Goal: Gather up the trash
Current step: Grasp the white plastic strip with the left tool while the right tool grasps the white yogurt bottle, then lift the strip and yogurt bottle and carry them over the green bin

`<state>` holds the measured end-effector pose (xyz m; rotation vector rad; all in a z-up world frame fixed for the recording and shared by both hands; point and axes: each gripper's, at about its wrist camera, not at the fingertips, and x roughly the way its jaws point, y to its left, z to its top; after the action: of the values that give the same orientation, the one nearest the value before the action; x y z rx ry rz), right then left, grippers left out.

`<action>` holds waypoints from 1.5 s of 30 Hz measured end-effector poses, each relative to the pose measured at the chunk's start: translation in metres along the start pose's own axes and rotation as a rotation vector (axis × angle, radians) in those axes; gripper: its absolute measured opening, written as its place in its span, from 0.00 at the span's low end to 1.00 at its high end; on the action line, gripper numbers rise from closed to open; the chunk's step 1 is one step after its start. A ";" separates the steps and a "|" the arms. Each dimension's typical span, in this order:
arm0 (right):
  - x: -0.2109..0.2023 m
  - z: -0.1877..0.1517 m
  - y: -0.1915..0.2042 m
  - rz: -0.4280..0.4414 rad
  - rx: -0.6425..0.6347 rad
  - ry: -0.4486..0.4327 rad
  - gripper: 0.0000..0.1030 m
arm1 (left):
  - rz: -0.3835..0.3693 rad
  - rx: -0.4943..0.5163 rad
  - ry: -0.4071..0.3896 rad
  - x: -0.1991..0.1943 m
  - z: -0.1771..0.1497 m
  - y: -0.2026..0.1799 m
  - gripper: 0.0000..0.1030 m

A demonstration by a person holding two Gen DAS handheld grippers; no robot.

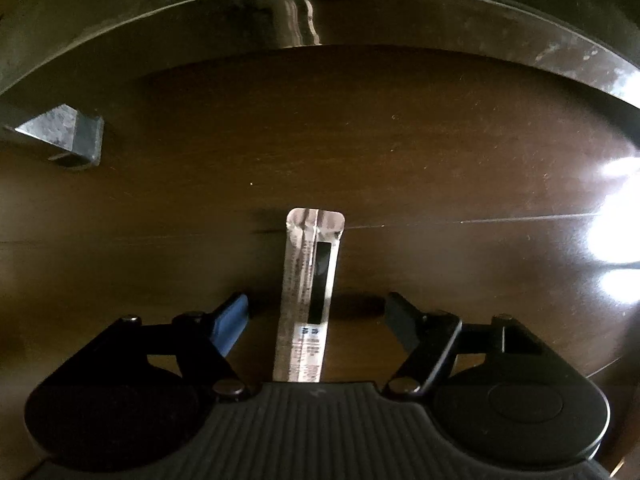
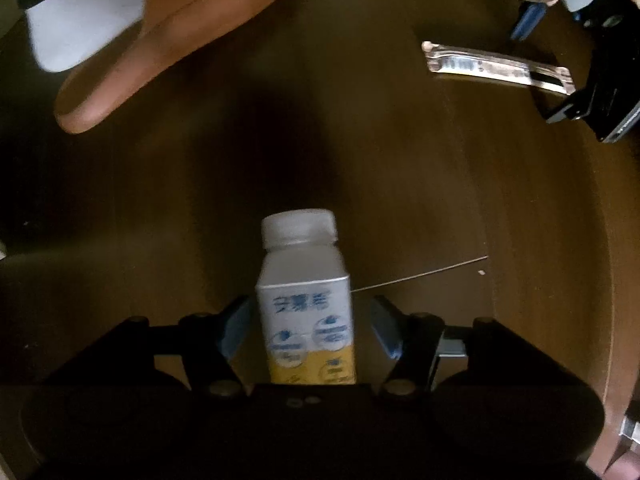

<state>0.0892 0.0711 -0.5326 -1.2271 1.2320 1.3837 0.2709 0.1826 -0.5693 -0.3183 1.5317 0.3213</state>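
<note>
Both grippers point down at the round wooden table (image 1: 420, 128) so each brackets one piece of trash. The left gripper (image 1: 318, 312) stands wide astride a flat foil sachet (image 1: 310, 280), not touching it. The right gripper (image 2: 310, 326) flanks a small lying bottle (image 2: 306, 300), pads apparently just clear, though blur hinders.

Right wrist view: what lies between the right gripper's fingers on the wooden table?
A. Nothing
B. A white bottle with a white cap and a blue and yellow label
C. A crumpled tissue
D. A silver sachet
B: the white bottle lies on the table between the right gripper's spread fingers; the sachet lies far off, by the left gripper.
</note>
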 end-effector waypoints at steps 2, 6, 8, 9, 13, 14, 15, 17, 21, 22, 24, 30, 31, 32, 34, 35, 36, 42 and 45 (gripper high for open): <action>0.001 0.001 -0.005 -0.012 0.041 0.004 0.60 | -0.004 -0.014 -0.007 -0.002 -0.001 0.002 0.68; 0.004 0.004 -0.039 -0.016 0.261 0.042 0.48 | -0.004 -0.048 -0.017 -0.006 0.000 0.007 0.44; 0.003 0.002 -0.059 -0.007 0.386 0.041 0.48 | -0.008 -0.058 -0.017 -0.008 0.003 0.009 0.26; 0.002 0.001 -0.069 -0.010 0.444 0.036 0.48 | -0.014 -0.059 -0.012 -0.009 0.005 0.007 0.23; -0.004 -0.007 -0.102 -0.020 0.634 0.023 0.47 | -0.030 -0.061 -0.003 -0.011 0.007 0.007 0.21; -0.006 -0.010 -0.110 -0.022 0.679 0.021 0.47 | -0.031 -0.062 0.002 -0.010 0.008 0.011 0.21; -0.009 -0.013 -0.116 -0.027 0.711 0.019 0.47 | -0.032 -0.068 0.008 -0.011 0.008 0.014 0.20; -0.016 -0.017 -0.125 -0.043 0.769 0.015 0.47 | -0.037 -0.099 0.020 -0.014 0.011 0.016 0.20; -0.039 -0.026 -0.140 -0.063 0.899 -0.001 0.46 | -0.042 -0.110 0.019 -0.032 0.009 0.017 0.19; -0.046 -0.026 -0.142 -0.077 0.915 -0.009 0.45 | -0.041 -0.109 0.012 -0.041 0.008 0.017 0.19; -0.065 -0.026 -0.146 -0.109 0.942 -0.038 0.45 | -0.042 -0.101 -0.003 -0.058 0.007 0.016 0.18; -0.125 -0.032 -0.152 -0.178 1.029 -0.146 0.44 | -0.063 -0.112 -0.084 -0.129 -0.006 0.017 0.16; -0.136 -0.034 -0.151 -0.189 1.037 -0.163 0.44 | -0.069 -0.119 -0.098 -0.138 -0.013 0.018 0.16; -0.147 -0.035 -0.150 -0.199 1.044 -0.182 0.44 | -0.068 -0.125 -0.117 -0.152 -0.016 0.020 0.16; -0.172 -0.035 -0.148 -0.222 1.052 -0.221 0.44 | -0.074 -0.133 -0.149 -0.175 -0.020 0.023 0.16; -0.186 -0.035 -0.145 -0.237 1.054 -0.240 0.44 | -0.074 -0.137 -0.168 -0.188 -0.022 0.025 0.16; -0.199 -0.037 -0.143 -0.249 1.057 -0.263 0.44 | -0.073 -0.140 -0.186 -0.195 -0.025 0.017 0.15; -0.275 -0.055 -0.124 -0.295 1.064 -0.389 0.44 | -0.090 -0.101 -0.284 -0.268 -0.042 0.010 0.15; -0.314 -0.064 -0.107 -0.325 1.039 -0.450 0.44 | -0.125 -0.057 -0.349 -0.310 -0.053 0.002 0.15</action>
<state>0.2381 0.0184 -0.2337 -0.3256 1.1068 0.5520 0.2173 0.1621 -0.2603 -0.3803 1.1564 0.3044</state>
